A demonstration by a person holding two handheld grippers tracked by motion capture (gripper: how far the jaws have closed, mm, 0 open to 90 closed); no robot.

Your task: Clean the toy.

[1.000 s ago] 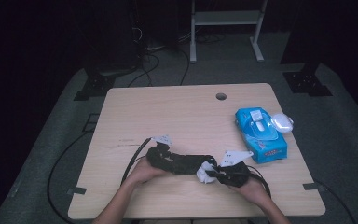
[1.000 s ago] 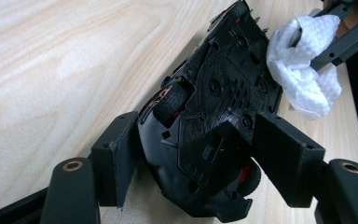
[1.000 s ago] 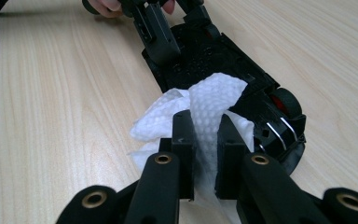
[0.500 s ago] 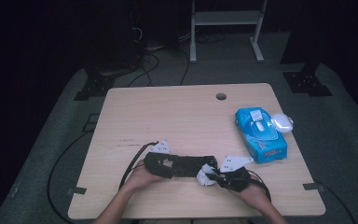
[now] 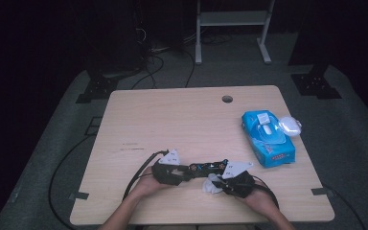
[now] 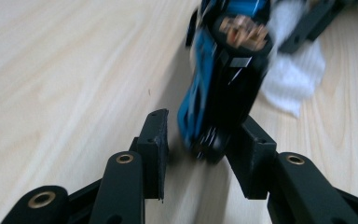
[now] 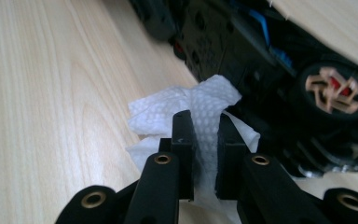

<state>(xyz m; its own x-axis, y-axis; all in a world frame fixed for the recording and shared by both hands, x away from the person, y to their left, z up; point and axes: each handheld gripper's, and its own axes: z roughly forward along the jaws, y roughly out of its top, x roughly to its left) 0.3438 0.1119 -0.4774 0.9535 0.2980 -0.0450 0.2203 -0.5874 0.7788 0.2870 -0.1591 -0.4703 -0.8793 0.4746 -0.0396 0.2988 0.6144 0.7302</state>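
On the wooden table (image 5: pixel 182 115), open room ahead; my left gripper (image 6: pixel 200 140) has just been closing around the toy car (image 6: pixel 223 79), right gripper (image 7: pixel 205 135) pinches the white wipe (image 7: pixel 200 105) near the front edge.

No legible text, brand or number anywhere. Red and white print on the front edge of the blue plastic wet-wipe pack (image 5: pixel 268 139), too small and blurred to read. Faint dark marks on the pale wooden tabletop (image 5: pixel 132 146), equally unreadable.
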